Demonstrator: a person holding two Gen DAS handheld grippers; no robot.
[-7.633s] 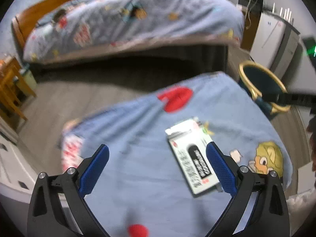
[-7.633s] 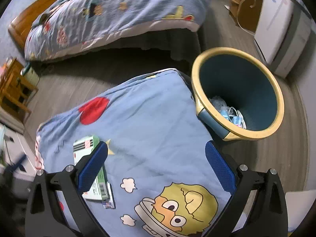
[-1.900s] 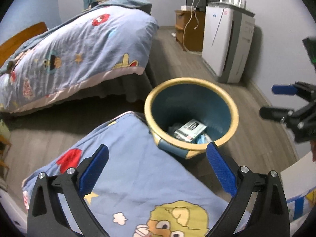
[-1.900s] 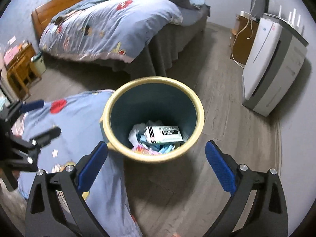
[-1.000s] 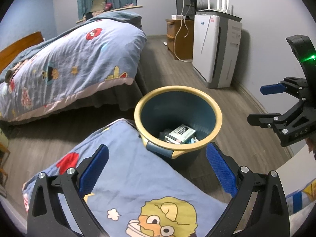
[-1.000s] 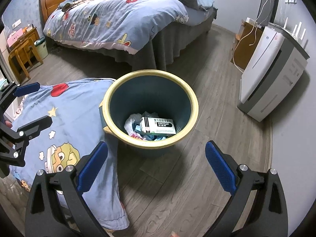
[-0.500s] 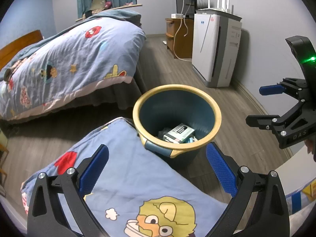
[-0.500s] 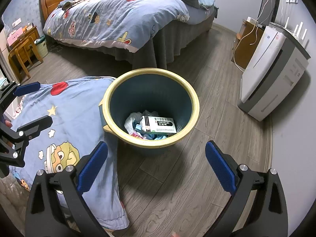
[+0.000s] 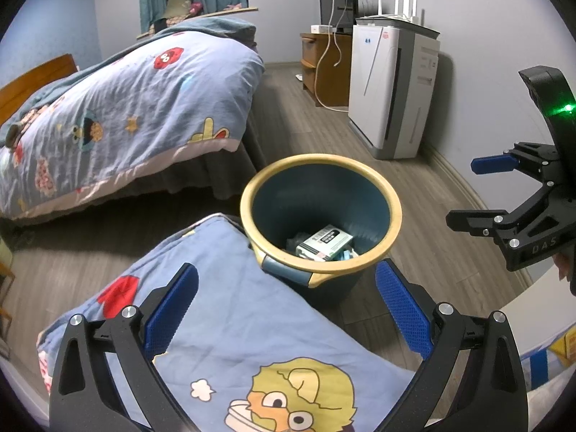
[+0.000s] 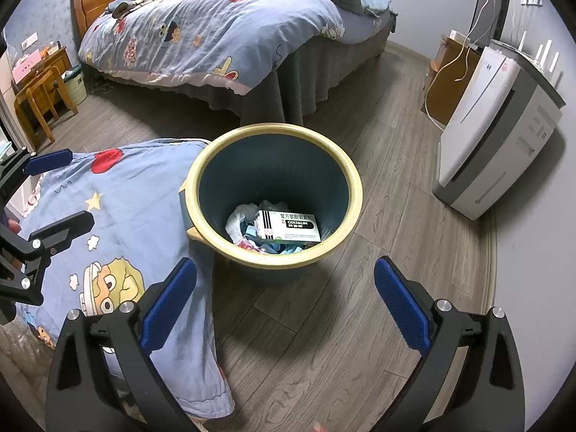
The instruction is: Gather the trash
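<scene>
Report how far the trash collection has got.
Done: the medicine box lies inside the trash bin on top of crumpled wrappers. In hand: nothing; the left gripper and right gripper are both open and empty. Left: no loose trash shows on the cartoon quilt or on the wooden floor.

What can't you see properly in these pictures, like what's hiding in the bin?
- Right wrist view: the trash under the white box in the bin is mostly covered by it.
- Left wrist view: the near bin wall hides part of the contents.
- The small print on the box is too tiny to read.
- The blanket hides whatever is under it.
</scene>
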